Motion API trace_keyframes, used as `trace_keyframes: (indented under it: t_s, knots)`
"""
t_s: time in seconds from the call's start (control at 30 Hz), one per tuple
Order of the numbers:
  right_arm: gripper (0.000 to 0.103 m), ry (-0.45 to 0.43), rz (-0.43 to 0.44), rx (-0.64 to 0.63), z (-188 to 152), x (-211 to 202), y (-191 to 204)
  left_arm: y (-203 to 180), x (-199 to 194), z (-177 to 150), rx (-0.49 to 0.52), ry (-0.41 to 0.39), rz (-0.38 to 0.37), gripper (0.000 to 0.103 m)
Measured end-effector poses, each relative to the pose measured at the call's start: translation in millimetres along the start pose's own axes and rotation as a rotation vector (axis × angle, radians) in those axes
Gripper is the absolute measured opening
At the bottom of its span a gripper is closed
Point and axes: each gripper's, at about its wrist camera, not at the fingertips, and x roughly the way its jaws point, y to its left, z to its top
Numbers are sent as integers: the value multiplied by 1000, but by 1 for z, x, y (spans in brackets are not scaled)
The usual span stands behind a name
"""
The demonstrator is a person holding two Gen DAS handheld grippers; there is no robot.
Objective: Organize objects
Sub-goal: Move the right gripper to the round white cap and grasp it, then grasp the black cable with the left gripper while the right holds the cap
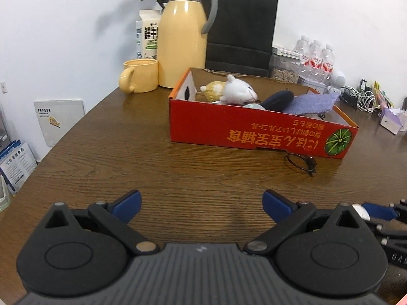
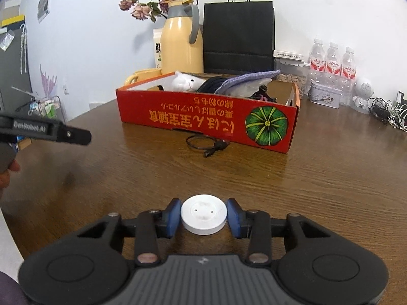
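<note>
A dark wood-grain bench (image 2: 318, 178) runs up to a white wall, with clutter ranged along its far edge.

Low in the right wrist view, the right gripper (image 2: 204, 216) has its blue pads (image 2: 172, 217) closed in on either side of a white round puck (image 2: 203, 214). The pads look to be touching its rim at nine and three o'clock, so I read it as clamped on the puck, though how firmly cannot be told. The puck is a flat, smooth white disc with a shallow raised centre and two small dots on top. It sits on the bench, or only just above it.

The left gripper (image 1: 202, 204) hangs over bare wood with its jaws wide apart and nothing between them. In the right wrist view, a hand (image 2: 7, 170) carries it at nine o'clock.

Toward twelve o'clock from the puck lies a coiled black cable (image 2: 206, 145), just in front of an open red cardboard box (image 2: 203, 119) printed with a green pumpkin. Inside are a white plush toy (image 1: 239, 90), a lavender cloth (image 1: 313, 103) and a dark pouch (image 1: 277, 99). Behind the box stand a yellow thermos (image 2: 181, 45), a yellow mug (image 1: 140, 76) and a black paper bag (image 2: 239, 35).

The step in hand seems to be the grasp on the puck. Next, probably, comes a lift clear of the bench and a carry over the box's near wall, past the cable, into its emptier end at about one o'clock. A thin, slick disc may slip or tilt if held lightly.
</note>
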Motion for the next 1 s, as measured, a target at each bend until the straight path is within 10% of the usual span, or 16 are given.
trace_keyframes:
  t_s: [0.9, 1.0]
  knots:
    - [38, -217, -172, 87, 51, 33, -76, -118, 67, 30, 203, 8, -102, 103]
    - [38, -218, -173, 95, 48, 33, -78, -129, 77, 31, 219, 15, -121, 86]
